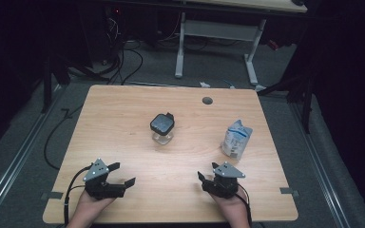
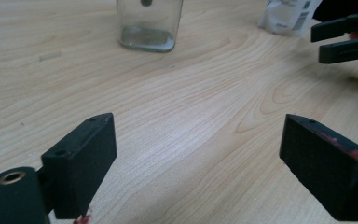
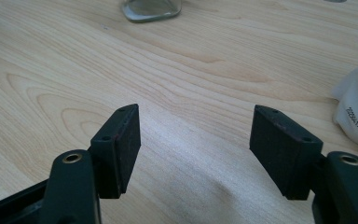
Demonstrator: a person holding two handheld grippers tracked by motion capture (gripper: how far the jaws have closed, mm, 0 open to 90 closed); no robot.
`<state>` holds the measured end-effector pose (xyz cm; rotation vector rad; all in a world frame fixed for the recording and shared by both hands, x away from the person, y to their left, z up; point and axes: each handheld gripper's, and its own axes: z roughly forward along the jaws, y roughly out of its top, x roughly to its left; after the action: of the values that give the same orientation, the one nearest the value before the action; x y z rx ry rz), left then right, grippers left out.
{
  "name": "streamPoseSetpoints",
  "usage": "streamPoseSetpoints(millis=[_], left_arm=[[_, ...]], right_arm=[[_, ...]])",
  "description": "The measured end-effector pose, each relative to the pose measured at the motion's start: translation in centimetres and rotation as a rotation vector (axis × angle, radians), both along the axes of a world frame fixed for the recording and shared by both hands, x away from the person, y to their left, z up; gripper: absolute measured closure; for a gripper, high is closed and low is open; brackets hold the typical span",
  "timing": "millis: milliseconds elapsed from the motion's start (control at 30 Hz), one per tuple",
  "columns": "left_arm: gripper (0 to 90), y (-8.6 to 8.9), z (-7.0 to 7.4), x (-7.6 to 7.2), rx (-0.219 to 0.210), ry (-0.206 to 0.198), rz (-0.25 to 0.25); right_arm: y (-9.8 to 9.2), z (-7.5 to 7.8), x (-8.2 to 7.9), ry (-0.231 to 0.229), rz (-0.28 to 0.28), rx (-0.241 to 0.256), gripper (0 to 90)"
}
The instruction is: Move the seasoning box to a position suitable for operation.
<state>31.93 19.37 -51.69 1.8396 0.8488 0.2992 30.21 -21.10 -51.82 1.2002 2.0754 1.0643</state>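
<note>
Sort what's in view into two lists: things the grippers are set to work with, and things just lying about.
In play:
- clear glass jar with black lid, mid-table
- white and blue soft pouch, ahead of the right gripper
- left gripper, open, like the right one; both hold nothing

Lying about:
- grey round grommet in the wooden table
- white desk frame behind
- black cables on the floor

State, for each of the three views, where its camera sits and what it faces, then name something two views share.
High view: above the near edge, looking down on the table; both hands, left gripper, right gripper.
Left gripper view: looks between its open jaws toward the glass jar and pouch.
Right gripper view: looks between its open jaws across the table.
Shared: the jar.
</note>
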Motion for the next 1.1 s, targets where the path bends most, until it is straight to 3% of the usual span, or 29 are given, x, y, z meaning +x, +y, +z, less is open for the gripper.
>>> streamPoseSetpoints(millis=[100,167,400,433,500,567,733,833,867,900,933,967,1100], left_arm=[[12.2,0.0,0.0,-0.2,0.020,-0.016,0.010],[12.6,-0.2,-0.3,-0.3,0.036,-0.007,0.022],[16.3,-0.8,-0.4,-0.5,0.041,-0.013,0.060],[20.8,-1.2,-0.2,-0.3,0.042,-0.018,0.085],[37.2,-1.4,0.0,-0.1,0.044,-0.027,0.087],[38.8,-2.2,0.3,0.5,0.052,-0.051,0.080],[44.6,-3.6,0.6,2.8,0.041,-0.007,0.092],[51.5,-4.4,1.1,4.4,0.086,-0.033,0.123],[52.5,-4.6,1.3,5.2,0.102,-0.035,0.138],[60.4,-4.8,1.7,6.7,0.111,-0.035,0.169],[64.6,-4.8,1.7,6.7,0.111,-0.035,0.169],[64.6,-5.0,2.0,7.8,0.121,-0.047,0.181],[82.3,-6.0,3.0,12.2,0.106,-0.031,0.218]], right_arm=[[0.1,-0.1,0.0,-0.002,0.006,-0.003,35.1],[0.2,-0.1,0.1,-0.004,0.007,-0.002,36.0],[0.3,-0.1,0.5,-0.008,0.019,0.011,42.8],[0.4,-0.1,0.4,-0.013,0.019,0.007,45.7],[0.5,-0.2,0.3,-0.015,0.026,-0.001,47.6],[0.6,-0.2,0.2,-0.011,0.025,-0.001,48.4],[0.6,-0.2,0.0,-0.014,0.036,0.001,50.8],[0.8,-0.1,0.0,-0.018,0.029,-0.011,51.0],[0.8,0.0,0.1,-0.018,0.029,-0.002,51.4],[1.0,0.3,0.5,-0.023,0.027,0.014,53.4],[1.0,0.3,0.5,-0.023,0.027,0.014,53.4],[1.1,0.4,0.7,-0.023,0.025,0.017,54.1],[1.8,0.4,1.4,-0.015,0.040,0.002,59.2]])
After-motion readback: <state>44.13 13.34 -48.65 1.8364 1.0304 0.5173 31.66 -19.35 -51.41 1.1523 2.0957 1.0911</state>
